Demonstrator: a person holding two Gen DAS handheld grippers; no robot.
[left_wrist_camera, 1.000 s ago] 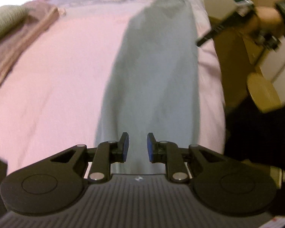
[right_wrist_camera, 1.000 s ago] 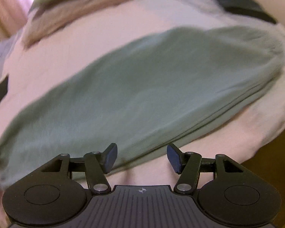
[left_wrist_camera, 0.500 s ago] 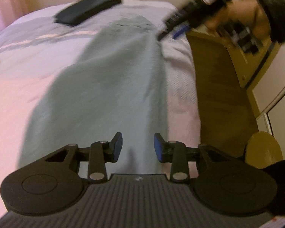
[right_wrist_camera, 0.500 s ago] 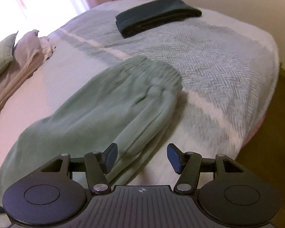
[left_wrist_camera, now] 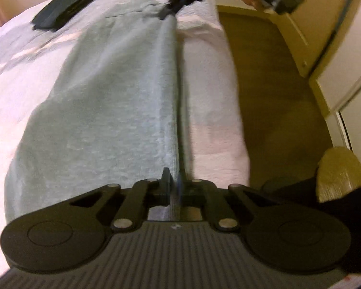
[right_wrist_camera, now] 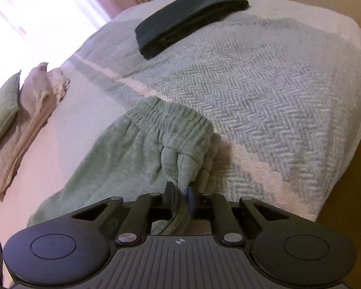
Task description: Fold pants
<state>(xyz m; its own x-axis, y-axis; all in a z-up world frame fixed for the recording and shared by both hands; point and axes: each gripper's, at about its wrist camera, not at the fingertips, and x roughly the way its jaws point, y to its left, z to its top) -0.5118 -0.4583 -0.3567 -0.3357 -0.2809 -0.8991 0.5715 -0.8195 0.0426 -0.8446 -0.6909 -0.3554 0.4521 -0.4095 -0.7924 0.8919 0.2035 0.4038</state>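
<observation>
Handling as soft, limp knit, the pants [left_wrist_camera: 103,110] lie on the bed [right_wrist_camera: 276,96]; left hand-held gripper [left_wrist_camera: 174,187] pinches the hem edge, right hand-held gripper [right_wrist_camera: 180,197] is closing on the bunched waistband.

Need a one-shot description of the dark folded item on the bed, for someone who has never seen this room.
Start at the bed with its grey herringbone blanket. On the far end, beyond the green pants, lies a dark folded garment. It is the only near-black, neatly flat piece; the beige clothes are crumpled at the side.

Warm dim light, blown-out window [right_wrist_camera: 36,12], motion blur.
</observation>
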